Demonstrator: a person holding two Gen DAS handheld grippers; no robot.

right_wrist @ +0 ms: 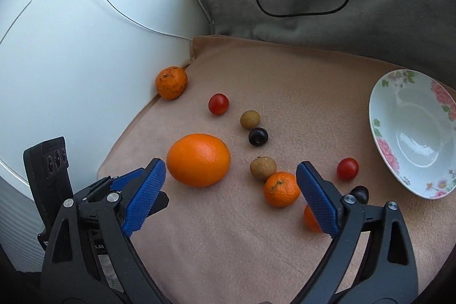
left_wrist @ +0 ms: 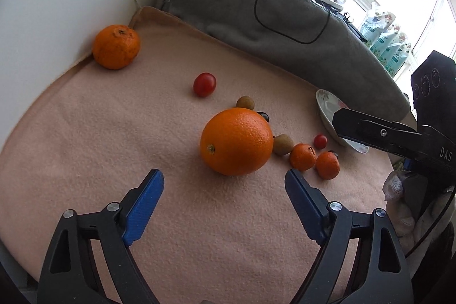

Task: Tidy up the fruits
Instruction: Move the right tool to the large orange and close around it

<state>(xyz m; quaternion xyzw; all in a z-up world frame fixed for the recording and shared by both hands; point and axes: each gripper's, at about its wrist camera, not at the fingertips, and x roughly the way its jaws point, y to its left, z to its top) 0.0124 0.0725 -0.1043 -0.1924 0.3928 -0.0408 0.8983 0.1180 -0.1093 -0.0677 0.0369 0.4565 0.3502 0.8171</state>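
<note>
Large orange (left_wrist: 236,141) sits on the pink blanket (left_wrist: 114,147), just ahead of the left tool (left_wrist: 224,180), whose jaws stand apart and empty. Right tool (right_wrist: 230,175) is likewise apart, nothing clamped. Judged heavy, firm, round with pebbled skin; likely to roll. Best gripped across its widest middle. Bowl (right_wrist: 379,133) lies well right of the orange.

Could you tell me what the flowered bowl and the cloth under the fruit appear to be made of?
The flowered bowl looks like glazed ceramic or porcelain: glossy white, bright reflections, printed pink flowers along the rim. It could be melamine. The cloth looks like a soft fleece or felt blanket: matte peach, with a fuzzy, pilled nap.
</note>
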